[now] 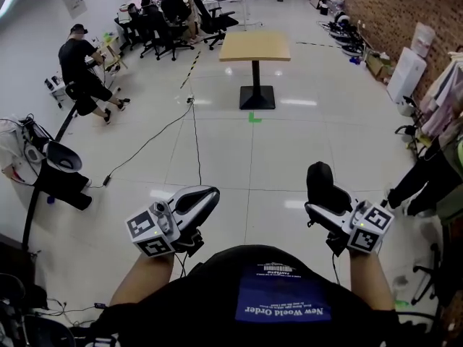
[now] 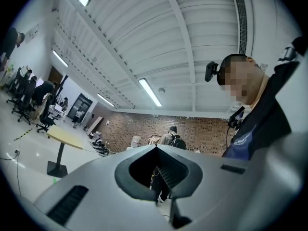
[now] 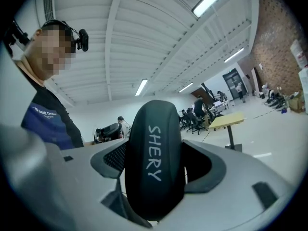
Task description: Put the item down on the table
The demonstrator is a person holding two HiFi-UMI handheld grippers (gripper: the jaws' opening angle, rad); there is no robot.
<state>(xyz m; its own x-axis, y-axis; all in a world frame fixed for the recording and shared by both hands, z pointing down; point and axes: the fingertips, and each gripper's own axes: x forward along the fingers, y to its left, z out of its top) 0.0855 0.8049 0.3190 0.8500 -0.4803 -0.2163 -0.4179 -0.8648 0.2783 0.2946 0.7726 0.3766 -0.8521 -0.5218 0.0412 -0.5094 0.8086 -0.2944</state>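
Note:
A black oblong case (image 1: 320, 182) printed "SHERY" (image 3: 155, 167) stands upright between the jaws of my right gripper (image 1: 323, 210), which is shut on it (image 3: 154, 182); in the right gripper view it hides most of the gap. My left gripper (image 1: 205, 196) is held at the same height to the left with its jaws shut together and nothing in them (image 2: 156, 150). Both are carried in the air above the tiled floor, close to my body. A small wooden table (image 1: 255, 47) on a black pedestal stands several steps ahead, also seen as the table (image 3: 228, 121) in the right gripper view.
Cables (image 1: 194, 132) run across the white floor ahead. A black stand with gear (image 1: 51, 166) sits at the left. People work at desks and chairs (image 1: 168, 13) at the back left. A brick wall, boxes (image 1: 405, 71) and hanging clothes (image 1: 447, 92) line the right side.

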